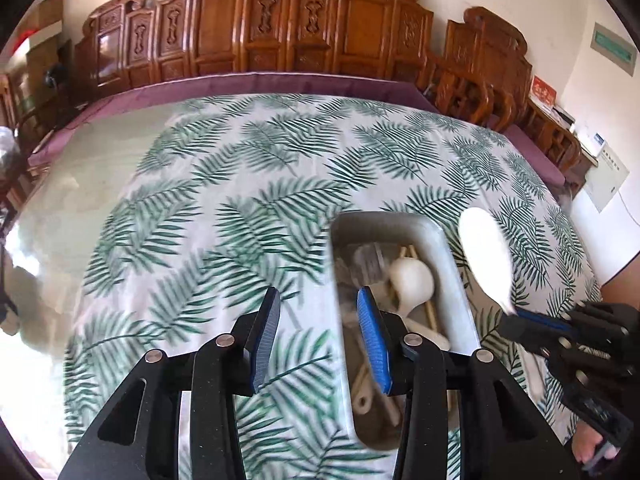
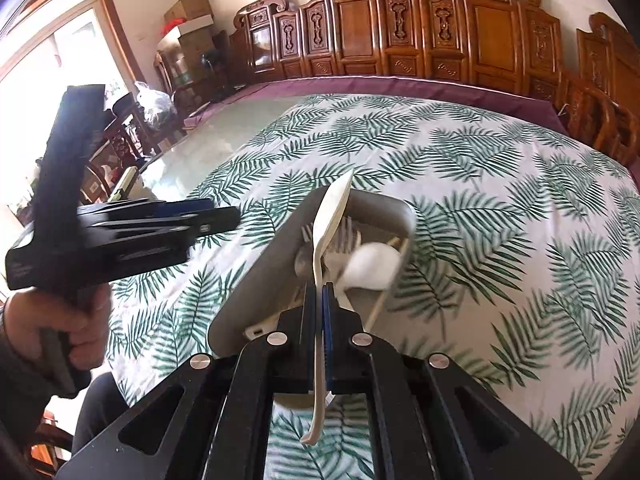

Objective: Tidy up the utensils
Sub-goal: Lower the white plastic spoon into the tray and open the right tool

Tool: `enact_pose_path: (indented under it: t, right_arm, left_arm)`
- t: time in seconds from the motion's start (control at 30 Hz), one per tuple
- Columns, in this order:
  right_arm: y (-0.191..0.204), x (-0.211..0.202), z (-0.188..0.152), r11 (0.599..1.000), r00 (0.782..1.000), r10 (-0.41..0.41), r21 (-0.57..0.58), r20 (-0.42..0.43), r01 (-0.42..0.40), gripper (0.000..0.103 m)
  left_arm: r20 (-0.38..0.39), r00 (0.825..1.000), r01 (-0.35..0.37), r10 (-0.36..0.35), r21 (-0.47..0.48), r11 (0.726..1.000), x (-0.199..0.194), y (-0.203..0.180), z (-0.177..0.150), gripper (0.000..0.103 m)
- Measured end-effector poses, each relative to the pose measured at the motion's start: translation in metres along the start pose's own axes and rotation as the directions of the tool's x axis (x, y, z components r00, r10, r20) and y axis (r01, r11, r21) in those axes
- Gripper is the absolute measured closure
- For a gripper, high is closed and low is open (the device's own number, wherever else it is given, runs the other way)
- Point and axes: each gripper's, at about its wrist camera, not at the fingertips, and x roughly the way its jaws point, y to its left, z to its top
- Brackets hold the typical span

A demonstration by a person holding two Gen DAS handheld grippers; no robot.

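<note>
Above the grey tray [image 2: 240, 280] on leaf-print cloth [image 2: 500, 200], right tool [image 2: 318, 300] pinching white spoon [image 2: 332, 216], left tool [image 1: 320, 336] spread, empty.

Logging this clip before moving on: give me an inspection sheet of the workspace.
Surface: leaf-print cloth over a table.
Job's things: grey tray holding white ladle, chopsticks and other utensils; white spoon held above it.
Clutter: nothing seen.
Grippers: left gripper open, empty; right gripper shut on the spoon's handle.
Cables: nothing seen.
Surroundings: carved wooden chairs, cardboard boxes, window.
</note>
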Motion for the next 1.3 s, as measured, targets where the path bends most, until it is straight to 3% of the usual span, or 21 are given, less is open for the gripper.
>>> enact_pose_path:
  t: [0.33,0.63,0.87,0.97,1.03,1.17,1.3]
  right_arm:
    - [0.007,0.047,0.015,0.999,0.999,0.012,0.048,-0.051,-0.010,0.099]
    - [0.001,0.080,0.013,0.996,0.994,0.013,0.084,-0.112,-0.004,0.098]
    - [0.009,0.078,0.007,0.997,0.991,0.048,0.060,-0.122,-0.041,0.095]
    - [0.012,0.064,0.004,0.998,0.993,0.051,0.042,-0.103,-0.047,0.088]
    - [0.014,0.052,0.002,0.999,0.996,0.041,0.036,-0.085,-0.038,0.086]
    - [0.018,0.018,-0.003,1.000,0.999,0.017,0.010,-0.035,-0.017,0.084]
    - [0.018,-0.014,-0.008,1.000,1.000,0.000,0.003,0.011,0.000,0.076]
  left_arm:
    - [0.017,0.999,-0.036,0.037,-0.040,0.999,-0.027,0.040,-0.009,0.065]
    - [0.015,0.998,-0.055,0.056,-0.054,0.997,-0.037,0.053,-0.019,0.065]
    - [0.014,0.998,-0.059,0.060,-0.051,0.997,-0.044,0.051,-0.025,0.065]
    - [0.014,0.998,-0.060,0.061,-0.052,0.997,-0.049,0.049,-0.026,0.063]
    - [0.021,0.998,-0.063,0.064,-0.053,0.997,-0.054,0.047,-0.027,0.055]
    - [0.039,0.998,-0.055,0.057,-0.057,0.997,-0.066,0.039,-0.030,0.047]
    - [0.061,0.997,-0.054,0.057,-0.053,0.997,-0.079,0.027,-0.033,0.024]
